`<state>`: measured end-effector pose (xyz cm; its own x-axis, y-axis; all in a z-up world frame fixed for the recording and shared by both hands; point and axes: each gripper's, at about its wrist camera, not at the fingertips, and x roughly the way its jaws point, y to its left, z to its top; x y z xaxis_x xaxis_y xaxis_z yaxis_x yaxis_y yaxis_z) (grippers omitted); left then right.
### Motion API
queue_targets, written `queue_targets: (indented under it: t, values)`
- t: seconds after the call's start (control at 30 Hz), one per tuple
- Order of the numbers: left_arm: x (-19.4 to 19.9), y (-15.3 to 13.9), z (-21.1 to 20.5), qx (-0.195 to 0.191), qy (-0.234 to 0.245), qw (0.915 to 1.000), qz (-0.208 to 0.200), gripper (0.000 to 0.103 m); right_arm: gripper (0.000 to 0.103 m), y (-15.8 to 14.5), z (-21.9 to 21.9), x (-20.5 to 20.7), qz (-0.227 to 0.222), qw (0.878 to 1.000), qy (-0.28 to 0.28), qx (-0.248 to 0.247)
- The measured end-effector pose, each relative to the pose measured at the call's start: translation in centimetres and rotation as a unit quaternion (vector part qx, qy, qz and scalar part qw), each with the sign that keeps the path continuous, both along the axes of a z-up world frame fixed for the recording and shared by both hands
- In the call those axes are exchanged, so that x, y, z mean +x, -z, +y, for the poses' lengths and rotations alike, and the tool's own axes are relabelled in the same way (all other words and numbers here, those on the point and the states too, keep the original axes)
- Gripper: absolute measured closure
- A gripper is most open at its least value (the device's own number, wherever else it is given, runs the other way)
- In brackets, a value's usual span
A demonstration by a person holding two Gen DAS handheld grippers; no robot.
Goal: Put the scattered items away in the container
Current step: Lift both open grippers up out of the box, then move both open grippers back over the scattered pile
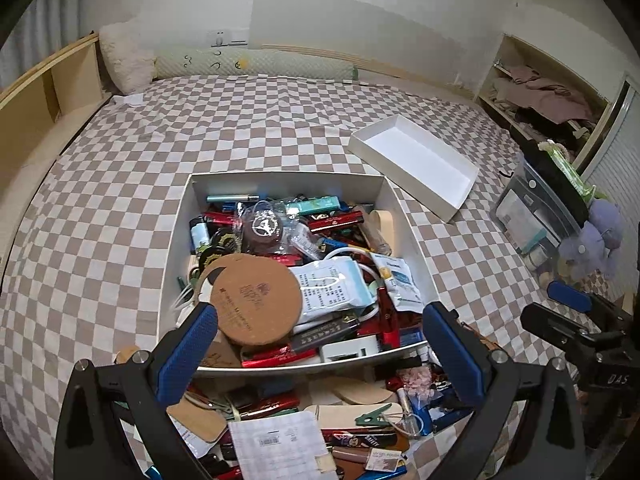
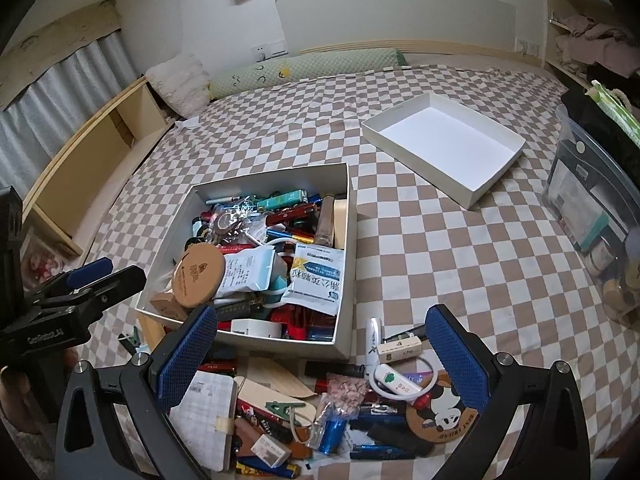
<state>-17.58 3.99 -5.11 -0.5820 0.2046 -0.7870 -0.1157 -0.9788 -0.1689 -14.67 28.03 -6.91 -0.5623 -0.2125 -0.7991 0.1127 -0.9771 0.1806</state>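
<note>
Both grippers hover with nothing held: the left gripper (image 1: 318,334) has its blue-padded fingers (image 1: 188,350) spread wide above the near edge of the white cardboard box (image 1: 408,236), and the right gripper (image 2: 320,344) stands equally wide open over the loose pile.

The box sits on the checked bedspread (image 2: 460,248) and is already heaped with small goods, a round cork coaster (image 1: 256,300) lying on top. The scattered items lie on the bed just in front of the box's near wall, while its shallow white lid (image 2: 444,148) rests apart, further back.

Most of these pieces look light and rigid. The round panda coaster (image 2: 442,414) is flat and would likely be hard to pinch from above; its raised edge seems the better hold. The white oblong device with a green emblem (image 2: 394,382) looks smooth and possibly slippery, so a grip across its narrow width would suit. The green plastic clip (image 2: 284,408) is small and firm. The white paper sheet (image 1: 280,440) is limp and would probably crumple or slide.
</note>
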Motion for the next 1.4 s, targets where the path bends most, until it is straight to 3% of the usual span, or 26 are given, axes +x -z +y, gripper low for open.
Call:
queue_targets:
  t: [0.57,0.77,0.97,1.13,1.4]
  values:
    - [1.7,-0.5,-4.3,-0.009,-0.034,0.9993,0.010,0.000,0.000,0.0,-0.1,0.2,-0.001,1.000,0.011,-0.003]
    - [2.5,-0.3,-7.0,-0.025,-0.053,0.9981,0.018,0.000,0.000,0.0,1.1,0.2,0.002,1.000,0.025,-0.008]
    - [3.1,0.5,-10.4,-0.007,-0.073,0.9973,0.005,0.000,0.000,0.7,2.8,-0.3,-0.011,0.999,0.041,-0.010]
    - [3.6,1.3,-12.4,-0.029,-0.075,0.9967,0.004,0.000,0.000,1.4,4.0,-0.5,-0.014,0.999,0.044,-0.019]
    - [4.2,4.2,-15.6,-0.069,-0.075,0.9946,-0.022,0.000,0.000,1.8,6.2,-0.2,0.006,0.993,0.063,-0.102]
